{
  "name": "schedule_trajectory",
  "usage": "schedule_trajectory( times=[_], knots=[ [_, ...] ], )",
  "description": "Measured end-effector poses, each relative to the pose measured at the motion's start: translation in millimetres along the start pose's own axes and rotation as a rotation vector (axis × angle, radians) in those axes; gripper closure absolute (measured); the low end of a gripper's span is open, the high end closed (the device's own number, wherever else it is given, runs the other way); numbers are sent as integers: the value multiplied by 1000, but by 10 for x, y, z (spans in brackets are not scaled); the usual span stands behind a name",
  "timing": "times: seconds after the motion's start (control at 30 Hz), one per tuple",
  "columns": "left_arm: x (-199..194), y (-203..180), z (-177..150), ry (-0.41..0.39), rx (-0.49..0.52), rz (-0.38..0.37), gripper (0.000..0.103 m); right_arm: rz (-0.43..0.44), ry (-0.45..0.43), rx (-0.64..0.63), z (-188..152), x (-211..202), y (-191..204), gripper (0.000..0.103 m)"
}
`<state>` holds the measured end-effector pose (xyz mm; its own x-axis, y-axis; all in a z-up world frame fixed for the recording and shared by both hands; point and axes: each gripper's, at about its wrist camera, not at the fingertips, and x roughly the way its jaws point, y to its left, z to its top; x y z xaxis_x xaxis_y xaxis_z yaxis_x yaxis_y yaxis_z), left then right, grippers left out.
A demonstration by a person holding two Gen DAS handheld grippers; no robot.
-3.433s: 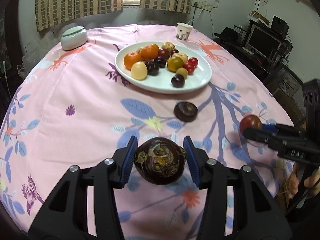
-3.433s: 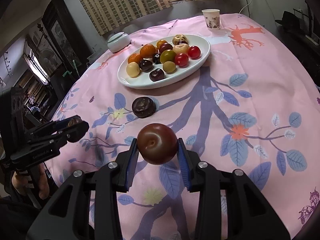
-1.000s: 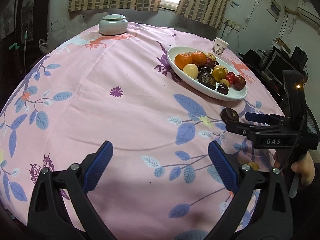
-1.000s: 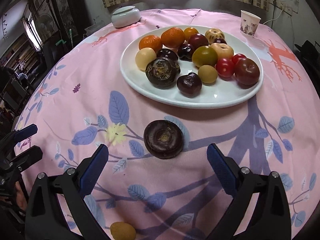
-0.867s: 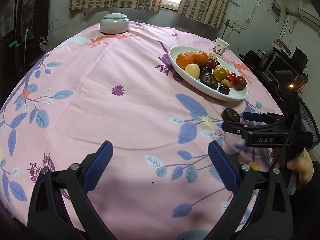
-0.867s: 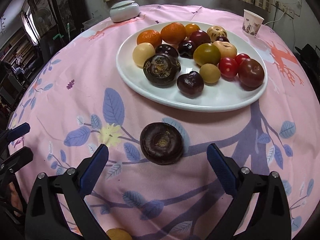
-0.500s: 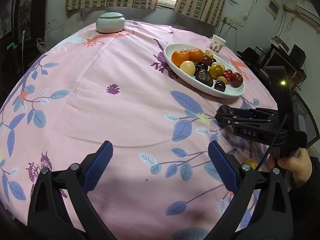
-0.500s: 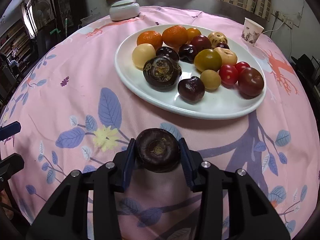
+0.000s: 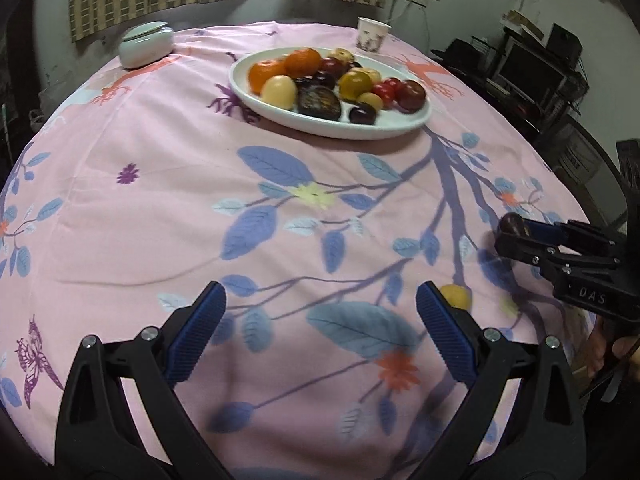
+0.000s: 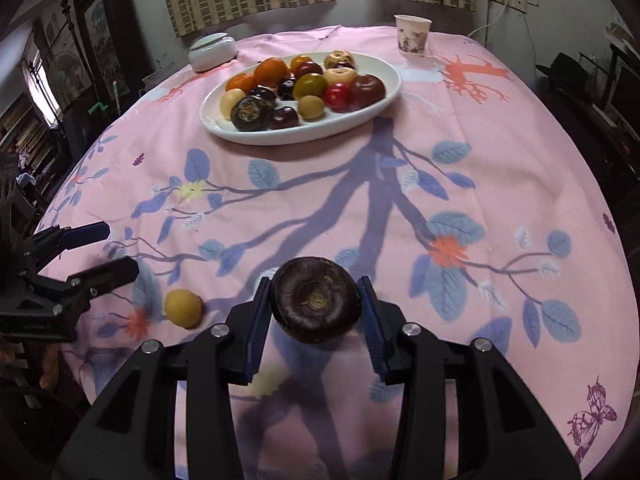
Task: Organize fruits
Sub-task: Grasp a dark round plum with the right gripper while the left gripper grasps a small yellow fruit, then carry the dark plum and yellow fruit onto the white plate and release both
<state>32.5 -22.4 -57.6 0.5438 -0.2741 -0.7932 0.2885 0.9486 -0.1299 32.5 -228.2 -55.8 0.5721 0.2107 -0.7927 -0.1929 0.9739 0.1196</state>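
My right gripper (image 10: 316,312) is shut on a dark brown round fruit (image 10: 316,304) and holds it above the pink cloth; it also shows in the left wrist view (image 9: 512,236) at the right edge, with the dark fruit (image 9: 509,224) at its tip. My left gripper (image 9: 320,332) is open and empty over the near cloth. It shows in the right wrist view (image 10: 108,248) at the left. A small yellow fruit (image 9: 456,295) lies on the cloth beside the left gripper's right finger, also in the right wrist view (image 10: 183,307). A white oval plate (image 9: 412,120) (image 10: 216,124) holds several fruits.
A paper cup (image 10: 413,35) stands behind the plate, also in the left wrist view (image 9: 372,34). A pale lidded bowl (image 9: 146,44) (image 10: 212,52) sits at the far left. The round table's edge drops off near both grippers. Shelves and a monitor (image 9: 532,72) stand to the right.
My right gripper closed on the dark brown fruit, lifted it off the cloth and drew back from the plate. My left gripper stayed open and swung right toward the small yellow fruit.
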Motion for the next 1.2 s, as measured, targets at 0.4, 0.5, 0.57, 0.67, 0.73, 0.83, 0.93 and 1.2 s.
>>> schedule_trajectory(
  times=[0.4, 0.5, 0.57, 0.67, 0.73, 0.83, 0.93, 1.2],
  knots=[
    [261, -635, -94, 34, 107, -21, 21, 59, -18, 56, -149, -28, -241, 59],
    [271, -661, -105, 8, 112, 25, 36, 68, -11, 61, -165, 6, -242, 59],
    [255, -624, -95, -1, 95, 16, 52, 72, -12, 63, -174, 11, -247, 59],
    [228, -586, -92, 3, 85, -10, 77, 65, -11, 56, -181, 15, -239, 59],
    [207, -559, -100, 7, 77, -25, 78, 51, -10, 41, -193, 19, -214, 59],
    [163, -528, -136, 8, 67, -42, 78, 18, -2, 11, -202, 23, -157, 59],
    [129, -488, -169, 9, 59, -45, 78, -4, -10, 1, -227, 19, -122, 58],
    [0, -339, -207, -20, 16, -41, 79, -27, -32, 6, -244, -31, -80, 60]
  ],
)
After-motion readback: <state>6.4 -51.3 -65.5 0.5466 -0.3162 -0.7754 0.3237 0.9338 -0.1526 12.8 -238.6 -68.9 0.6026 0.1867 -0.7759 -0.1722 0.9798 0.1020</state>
